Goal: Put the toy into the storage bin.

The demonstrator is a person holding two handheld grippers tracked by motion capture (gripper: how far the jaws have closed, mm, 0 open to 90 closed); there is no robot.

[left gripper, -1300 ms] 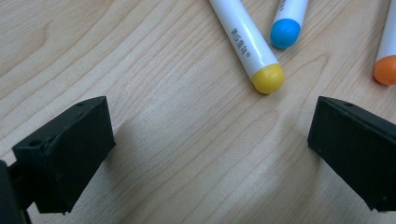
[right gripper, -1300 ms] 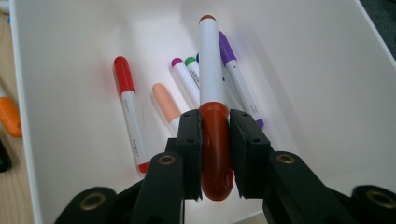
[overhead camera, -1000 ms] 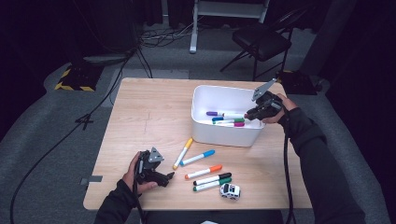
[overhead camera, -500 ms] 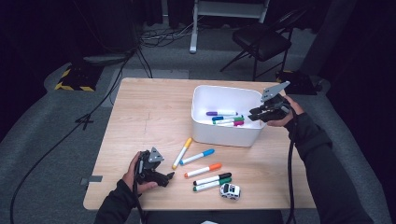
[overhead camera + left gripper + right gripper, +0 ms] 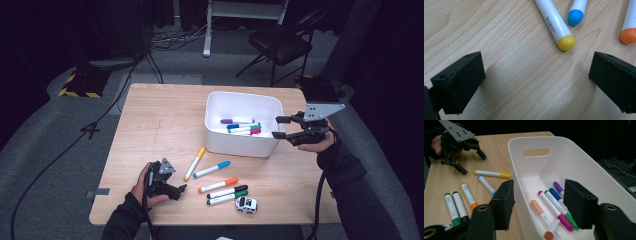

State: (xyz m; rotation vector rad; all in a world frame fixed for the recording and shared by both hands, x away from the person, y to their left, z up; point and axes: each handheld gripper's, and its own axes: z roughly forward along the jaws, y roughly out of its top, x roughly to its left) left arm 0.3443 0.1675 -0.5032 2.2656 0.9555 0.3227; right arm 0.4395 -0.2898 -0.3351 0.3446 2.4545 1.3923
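- Right gripper (image 5: 281,127), at the right of the high view beside the white bin (image 5: 215,137), has just been opening its jaws; nothing sits between them, so it looks freshly emptied
- Bin markers (image 5: 554,206) lie loose on the bin floor at lower centre of the right gripper view
- Left gripper (image 5: 181,189), lower left, rests spread and empty on the table (image 5: 150,110), likely lined up for the yellow marker (image 5: 554,23) just ahead
- Blue marker (image 5: 212,169), orange marker (image 5: 218,185), black and green ones wait nearby, with a toy car (image 5: 246,204)

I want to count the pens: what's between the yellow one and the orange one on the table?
The blue marker lies between the yellow marker and orange marker, clearest in the high view.
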